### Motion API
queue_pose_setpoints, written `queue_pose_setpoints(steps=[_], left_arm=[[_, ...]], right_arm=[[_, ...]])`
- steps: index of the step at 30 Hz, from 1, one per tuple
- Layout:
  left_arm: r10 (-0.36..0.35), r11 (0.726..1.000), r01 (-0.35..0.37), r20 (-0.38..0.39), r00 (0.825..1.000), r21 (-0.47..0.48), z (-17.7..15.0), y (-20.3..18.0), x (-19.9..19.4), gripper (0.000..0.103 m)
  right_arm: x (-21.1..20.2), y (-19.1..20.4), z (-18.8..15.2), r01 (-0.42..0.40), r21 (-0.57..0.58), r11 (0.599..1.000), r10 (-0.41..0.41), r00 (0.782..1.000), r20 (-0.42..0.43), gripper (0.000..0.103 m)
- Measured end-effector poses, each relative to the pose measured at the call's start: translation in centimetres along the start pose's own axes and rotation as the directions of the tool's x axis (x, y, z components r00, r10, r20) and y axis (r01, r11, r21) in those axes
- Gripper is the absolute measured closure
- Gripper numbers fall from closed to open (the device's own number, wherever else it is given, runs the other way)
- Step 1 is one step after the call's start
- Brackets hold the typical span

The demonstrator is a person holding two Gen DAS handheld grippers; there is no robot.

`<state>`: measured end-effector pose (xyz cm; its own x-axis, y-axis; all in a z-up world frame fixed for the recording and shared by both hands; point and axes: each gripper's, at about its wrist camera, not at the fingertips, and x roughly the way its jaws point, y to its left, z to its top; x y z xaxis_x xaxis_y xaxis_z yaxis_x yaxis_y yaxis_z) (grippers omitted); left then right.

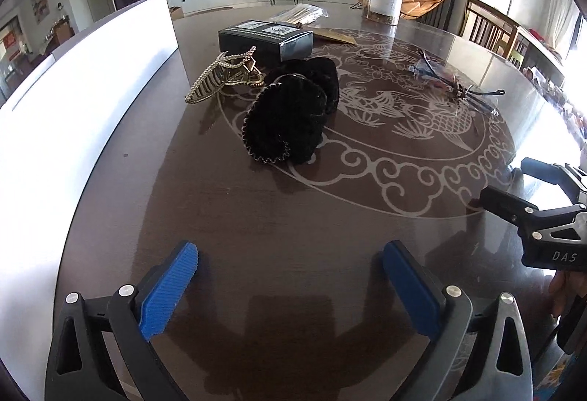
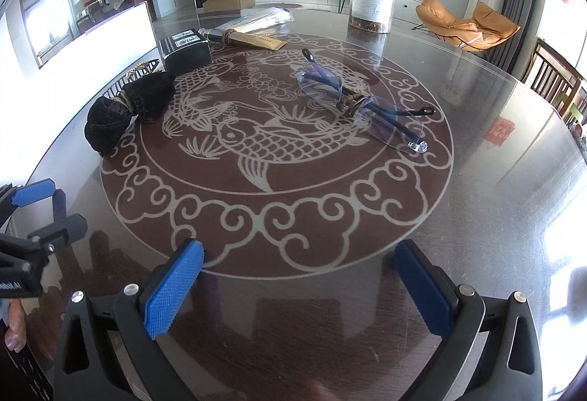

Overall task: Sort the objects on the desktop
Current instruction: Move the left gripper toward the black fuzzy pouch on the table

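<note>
The round table [image 2: 495, 203] carries every item. Near its left edge lie the black box [image 1: 264, 39], black scrunchie [image 1: 290, 115] and gold hair claw [image 1: 223, 74], clearest in the left view; only the right view shows the glasses [image 2: 361, 104] fully, at centre. Left gripper [image 1: 290, 287] and right gripper [image 2: 304, 291] hover with jaws spread, grasping nothing.
</note>
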<state>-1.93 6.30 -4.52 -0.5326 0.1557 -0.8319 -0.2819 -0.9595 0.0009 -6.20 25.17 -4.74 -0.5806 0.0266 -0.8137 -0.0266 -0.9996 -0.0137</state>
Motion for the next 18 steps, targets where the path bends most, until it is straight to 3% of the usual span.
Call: queue_pose_setpoints(steps=[18], left_arm=[[0.009,1.000,-0.009,0.014,1.000,-0.008,-0.10,0.02,0.05,0.000]], right_arm=[[-0.30,-0.04,-0.28,0.000,0.000,1.000,0.000,1.000,0.001,0.000]])
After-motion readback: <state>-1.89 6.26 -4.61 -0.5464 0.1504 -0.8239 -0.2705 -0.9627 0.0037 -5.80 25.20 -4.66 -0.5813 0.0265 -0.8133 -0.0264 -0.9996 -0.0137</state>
